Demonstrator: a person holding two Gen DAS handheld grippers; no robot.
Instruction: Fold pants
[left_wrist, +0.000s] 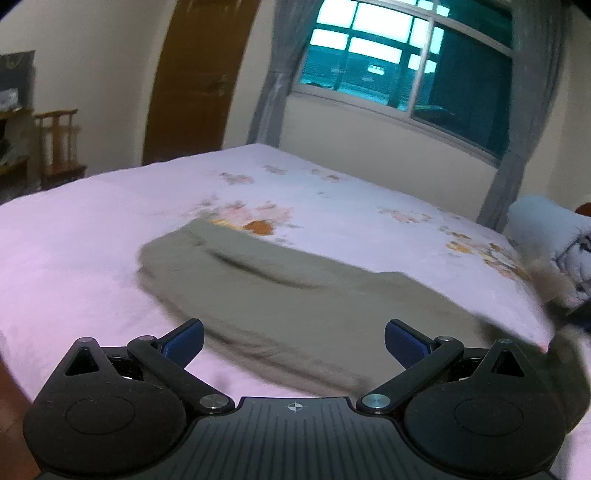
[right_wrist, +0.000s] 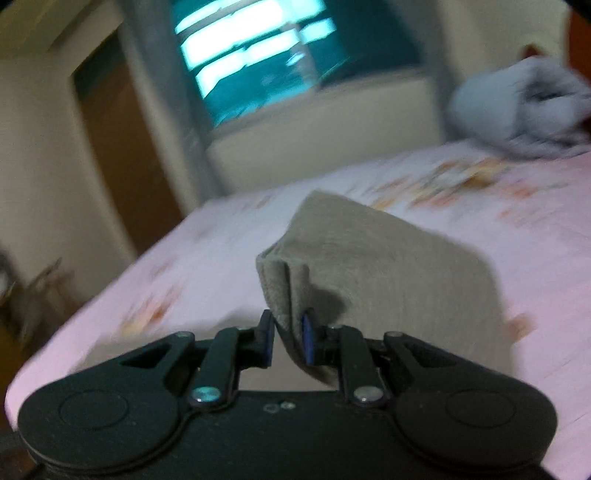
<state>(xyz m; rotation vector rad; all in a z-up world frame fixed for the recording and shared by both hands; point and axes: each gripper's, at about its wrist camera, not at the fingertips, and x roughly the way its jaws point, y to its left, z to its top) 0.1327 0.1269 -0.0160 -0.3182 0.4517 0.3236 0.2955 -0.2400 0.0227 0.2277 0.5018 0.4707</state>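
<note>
Olive-grey pants (left_wrist: 280, 295) lie across a pink bedsheet (left_wrist: 74, 236), blurred by motion. My left gripper (left_wrist: 294, 341) hovers above their near edge, jaws wide open with nothing between the blue pads. In the right wrist view the same pants (right_wrist: 388, 273) rise in a fold toward the camera. My right gripper (right_wrist: 288, 339) is shut on a bunched edge of that fabric, which stands up between the narrow blue pads and is lifted off the sheet (right_wrist: 184, 266).
The bed fills both views, with floral print toward its far side. A grey-white bundle of bedding (left_wrist: 554, 236) (right_wrist: 524, 110) sits at the right end. Beyond are a window (left_wrist: 399, 59) with grey curtains, a brown door (left_wrist: 195, 81) and a wooden chair (left_wrist: 59, 147).
</note>
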